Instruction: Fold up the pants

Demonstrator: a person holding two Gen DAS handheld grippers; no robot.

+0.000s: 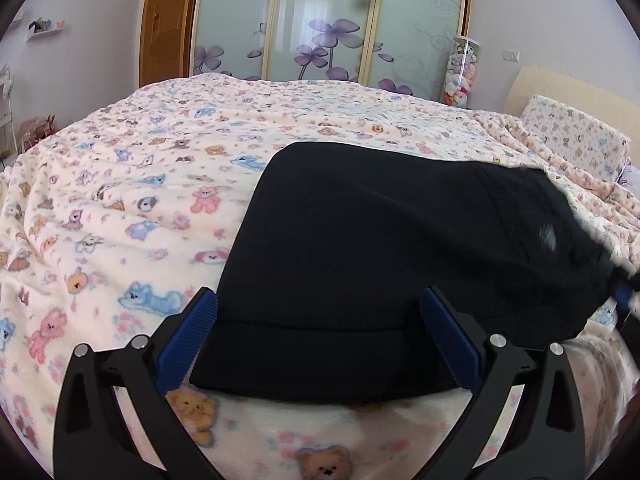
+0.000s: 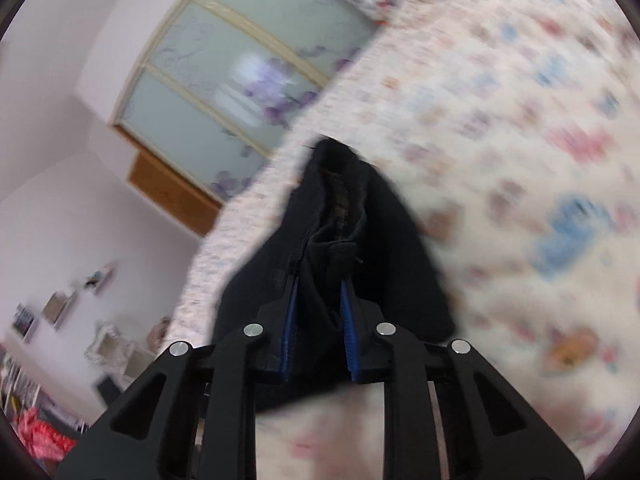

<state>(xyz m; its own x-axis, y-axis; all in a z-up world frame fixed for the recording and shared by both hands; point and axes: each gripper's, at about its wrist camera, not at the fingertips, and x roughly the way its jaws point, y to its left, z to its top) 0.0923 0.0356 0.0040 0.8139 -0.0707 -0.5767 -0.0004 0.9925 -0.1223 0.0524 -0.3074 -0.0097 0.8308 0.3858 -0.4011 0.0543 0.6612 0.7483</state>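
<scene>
The black pants (image 1: 380,248) were seen lying on the teddy-bear bedspread (image 1: 120,208), spread from the 6 o'clock edge of the left wrist view out toward 3 o'clock. The hemmed end of the cloth was framed by the left gripper (image 1: 318,336), whose blue-padded fingers (image 1: 188,340) were held wide apart on either side of it; whether the pads were touching the fabric could not be told. In the right wrist view, which was heavily blurred, the right gripper (image 2: 318,332) was shown clamped on a bunched fold of the pants (image 2: 332,216), the dark cloth being pinched between the two blue pads (image 2: 350,328) and rising toward 12 o'clock. The garment appeared to be lifted off the bedspread (image 2: 520,120) there, though this was left uncertain by the blur. A frosted wardrobe with purple flowers (image 1: 328,24) was seen at 12 o'clock behind the bed, and a pillow (image 1: 572,132) was seen at 2 o'clock.
</scene>
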